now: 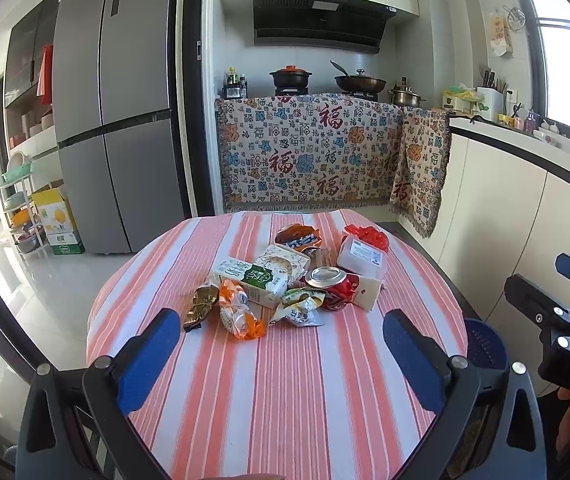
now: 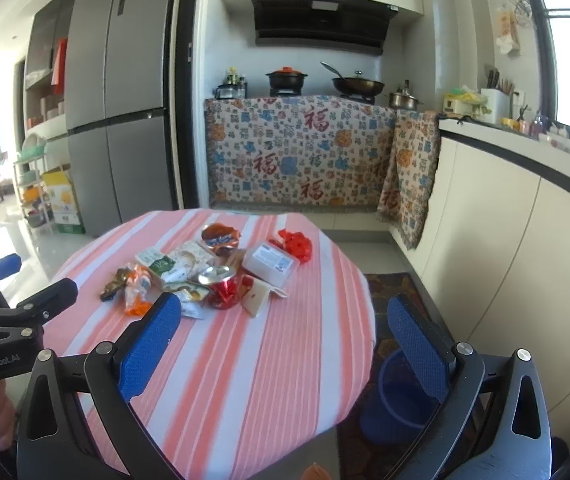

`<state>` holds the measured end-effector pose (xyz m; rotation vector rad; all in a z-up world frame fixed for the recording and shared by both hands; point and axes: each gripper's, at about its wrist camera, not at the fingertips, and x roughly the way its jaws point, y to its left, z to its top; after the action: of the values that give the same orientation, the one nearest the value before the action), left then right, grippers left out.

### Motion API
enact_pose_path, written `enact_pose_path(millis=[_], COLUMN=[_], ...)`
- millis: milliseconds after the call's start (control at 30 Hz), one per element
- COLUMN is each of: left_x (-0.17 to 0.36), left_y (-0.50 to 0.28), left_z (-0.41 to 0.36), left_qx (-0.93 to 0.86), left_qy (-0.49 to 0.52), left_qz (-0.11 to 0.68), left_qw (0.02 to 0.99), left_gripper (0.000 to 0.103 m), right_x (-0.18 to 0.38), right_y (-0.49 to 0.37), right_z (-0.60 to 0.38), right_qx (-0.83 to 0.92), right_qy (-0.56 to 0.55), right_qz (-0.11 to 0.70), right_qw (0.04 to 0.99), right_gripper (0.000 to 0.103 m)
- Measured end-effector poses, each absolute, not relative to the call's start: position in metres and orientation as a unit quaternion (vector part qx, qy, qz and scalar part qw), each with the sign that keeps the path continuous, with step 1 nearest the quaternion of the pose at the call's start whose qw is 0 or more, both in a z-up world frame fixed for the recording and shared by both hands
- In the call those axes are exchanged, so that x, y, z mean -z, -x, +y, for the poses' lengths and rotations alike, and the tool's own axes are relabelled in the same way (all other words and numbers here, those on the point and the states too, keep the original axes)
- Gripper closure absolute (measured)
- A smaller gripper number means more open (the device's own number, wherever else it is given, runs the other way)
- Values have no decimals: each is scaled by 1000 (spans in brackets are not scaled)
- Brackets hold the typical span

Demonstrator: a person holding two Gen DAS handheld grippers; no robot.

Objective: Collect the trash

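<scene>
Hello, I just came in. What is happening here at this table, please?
A person holds a hand-held gripper in each hand over a round table with a striped tablecloth. Both the left hand-held gripper and the right hand-held gripper are open and empty. A pile of trash, including a crushed red can and a green carton, lies untouched. A blue bin waits on the floor beside the table.

Table (image 1: 269,392): trash pile (image 1: 285,276) at centre, can (image 1: 331,286) right of carton (image 1: 251,280). Bin (image 2: 401,396) on floor, right of table. Fridge (image 1: 113,120) behind left, stove counter (image 1: 309,148) behind.
</scene>
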<state>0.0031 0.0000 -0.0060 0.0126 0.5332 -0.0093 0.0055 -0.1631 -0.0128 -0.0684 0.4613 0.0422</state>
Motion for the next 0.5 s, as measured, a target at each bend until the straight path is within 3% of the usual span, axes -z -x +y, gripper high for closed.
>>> enact_pose_path(millis=[500], left_x=[5], left_y=[-3], left_z=[-1], left_qx=[6], left_qy=[-5], left_qz=[265], left_qw=[964], left_gripper=[0], right_x=[13], right_y=[-6], right_z=[-166], right_qx=[-17], right_qy=[35], right_qz=[229], right_qw=[973], right_gripper=[0])
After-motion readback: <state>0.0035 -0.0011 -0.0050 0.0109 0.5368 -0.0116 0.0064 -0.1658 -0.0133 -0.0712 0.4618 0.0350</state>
